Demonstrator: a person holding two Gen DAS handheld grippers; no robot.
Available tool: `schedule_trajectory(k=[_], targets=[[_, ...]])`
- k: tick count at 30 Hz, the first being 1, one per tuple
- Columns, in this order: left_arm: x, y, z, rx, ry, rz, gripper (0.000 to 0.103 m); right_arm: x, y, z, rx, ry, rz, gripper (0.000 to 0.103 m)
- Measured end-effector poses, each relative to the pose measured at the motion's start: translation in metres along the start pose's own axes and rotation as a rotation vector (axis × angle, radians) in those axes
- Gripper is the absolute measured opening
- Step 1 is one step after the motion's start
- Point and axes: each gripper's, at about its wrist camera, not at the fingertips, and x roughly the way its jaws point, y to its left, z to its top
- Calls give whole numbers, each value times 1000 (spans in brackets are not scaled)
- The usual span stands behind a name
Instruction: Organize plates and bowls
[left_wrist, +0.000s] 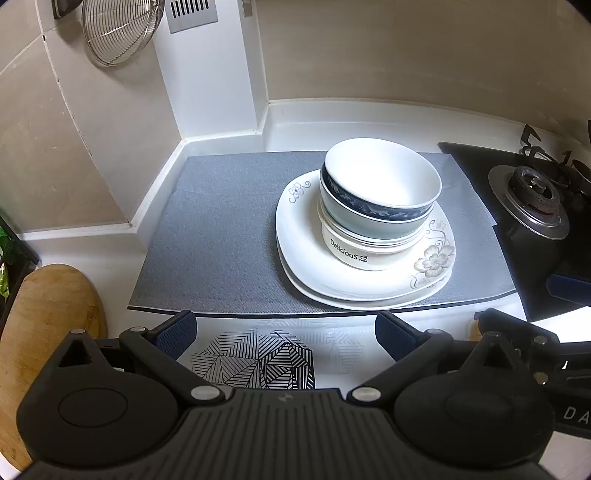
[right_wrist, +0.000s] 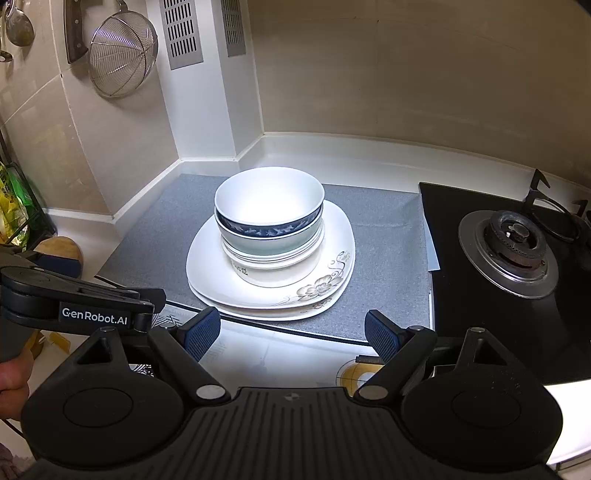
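Left gripper (left_wrist: 284, 332) and right gripper (right_wrist: 291, 332) both stand apart, empty, with stacked bowls (left_wrist: 376, 195) on plates (left_wrist: 306, 251) at 12 o'clock.

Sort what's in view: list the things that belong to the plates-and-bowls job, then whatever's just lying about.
Job:
blue-banded bowl
Delicious bowl
flowered plates
grey mat

Lying about:
gas burner
wire strainer
wooden board
knife
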Motion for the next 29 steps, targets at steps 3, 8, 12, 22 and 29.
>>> schedule_trajectory(k=[3, 8, 12, 22, 29], targets=[[1, 1, 0, 1, -1, 1, 103, 0, 0, 0, 2, -1, -1, 87], [1, 1, 1, 6, -7, 2, 103, 0, -1, 1, 2, -2, -3, 87], [1, -1, 2, 11, -11, 2, 103, 1, -1, 1, 0, -2, -5, 87], [4, -8, 4, 29, -5, 7, 103, 1, -1, 2, 3, 2, -7, 87], [2, -9, 5, 37, -24, 20, 103, 4, 0, 2, -9, 7, 5, 87]])
